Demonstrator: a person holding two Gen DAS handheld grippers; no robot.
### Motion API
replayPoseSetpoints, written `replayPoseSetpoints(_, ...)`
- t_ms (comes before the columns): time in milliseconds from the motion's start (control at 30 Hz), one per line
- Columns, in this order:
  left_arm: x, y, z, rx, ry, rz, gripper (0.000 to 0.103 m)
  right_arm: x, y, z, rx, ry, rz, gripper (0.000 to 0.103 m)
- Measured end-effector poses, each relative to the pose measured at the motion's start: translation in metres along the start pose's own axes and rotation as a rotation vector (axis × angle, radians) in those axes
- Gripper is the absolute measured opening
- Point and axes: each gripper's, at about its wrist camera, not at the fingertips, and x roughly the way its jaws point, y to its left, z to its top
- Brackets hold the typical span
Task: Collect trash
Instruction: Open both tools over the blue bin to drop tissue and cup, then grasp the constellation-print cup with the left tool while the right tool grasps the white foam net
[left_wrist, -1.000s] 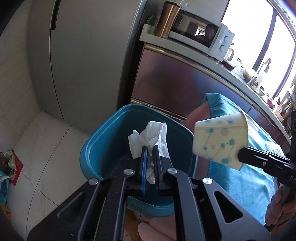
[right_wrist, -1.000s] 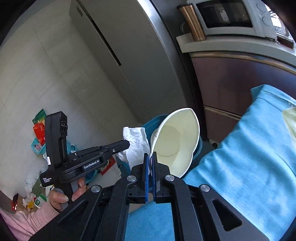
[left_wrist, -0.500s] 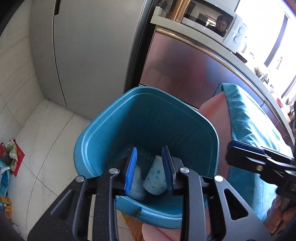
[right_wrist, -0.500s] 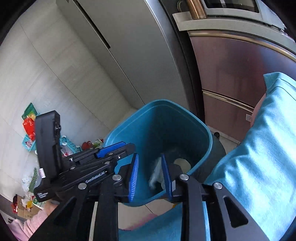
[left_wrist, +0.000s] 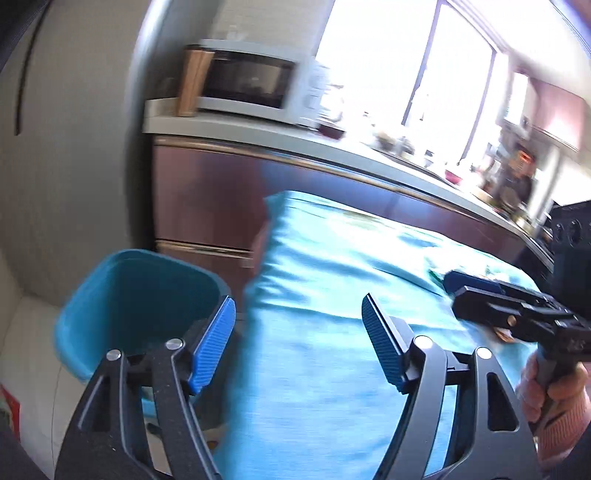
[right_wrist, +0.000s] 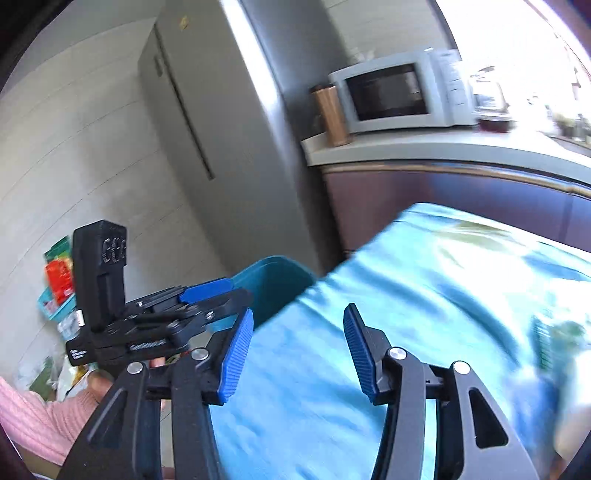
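Both tongs empty: left gripper (left_wrist: 299, 341) wide, right gripper (right_wrist: 298, 354) half-wide, jaws just been opening, over blue cloth (left_wrist: 325, 295) beside teal bin (left_wrist: 110, 295)

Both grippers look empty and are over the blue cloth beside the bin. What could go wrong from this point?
1. The left gripper and right gripper, jaws just opened and empty, are close together; the right one might clip the left.
2. The teal bin stands right beside the blue cloth; a hand's sweep could tip it.
3. Blur hides any remaining trash.

Bin (left_wrist: 122, 295) smooth teal plastic; tablecloth (left_wrist: 332, 332) soft turquoise cloth; fridge (right_wrist: 221, 147) brushed metal.
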Motion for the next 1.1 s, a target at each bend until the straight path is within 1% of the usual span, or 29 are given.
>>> replayPoseSetpoints(133, 0.024, -0.06, -0.008, 0.085, 0.049, -0.116, 0.071, -0.055, -0.034, -0.017, 0.072, -0.063, -0.114, 0.049)
replayPoseSetpoints(233, 0.043, -0.101, -0.013, 0.127, 0.094, -0.189, 0.071, -0.084, -0.063, -0.027, 0.129, -0.108, -0.198, 0.049)
replayPoseSetpoints(400, 0.06, -0.167, -0.022, 0.192, 0.132, -0.269, 0.069, -0.126, -0.112, -0.05, 0.224, -0.15, -0.322, 0.049)
replayPoseSetpoints(533, 0.078, -0.205, -0.023, 0.235, 0.169, -0.31, 0.069, -0.151, -0.147, -0.071, 0.326, -0.161, -0.41, 0.049)
replayPoseSetpoints(633, 0.096, -0.225, -0.017, 0.231, 0.212, -0.339, 0.071, -0.164, -0.167, -0.088, 0.39, -0.161, -0.46, 0.049)
replayPoseSetpoints(733, 0.11, -0.237, -0.012, 0.219, 0.234, -0.348, 0.076, -0.17, -0.182, -0.101, 0.444, -0.152, -0.486, 0.049)
replayPoseSetpoints(833, 0.118, -0.249, -0.01, 0.21, 0.25, -0.357, 0.083, -0.166, -0.189, -0.109, 0.479, -0.143, -0.478, 0.049)
replayPoseSetpoints(1033, 0.132, -0.267, -0.012, 0.216, 0.267, -0.332, 0.084, -0.162, -0.194, -0.117, 0.496, -0.142, -0.44, 0.049)
replayPoseSetpoints(1100, 0.138, -0.269, -0.012, 0.209, 0.275, -0.318, 0.082, -0.162, -0.197, -0.12, 0.509, -0.14, -0.431, 0.049)
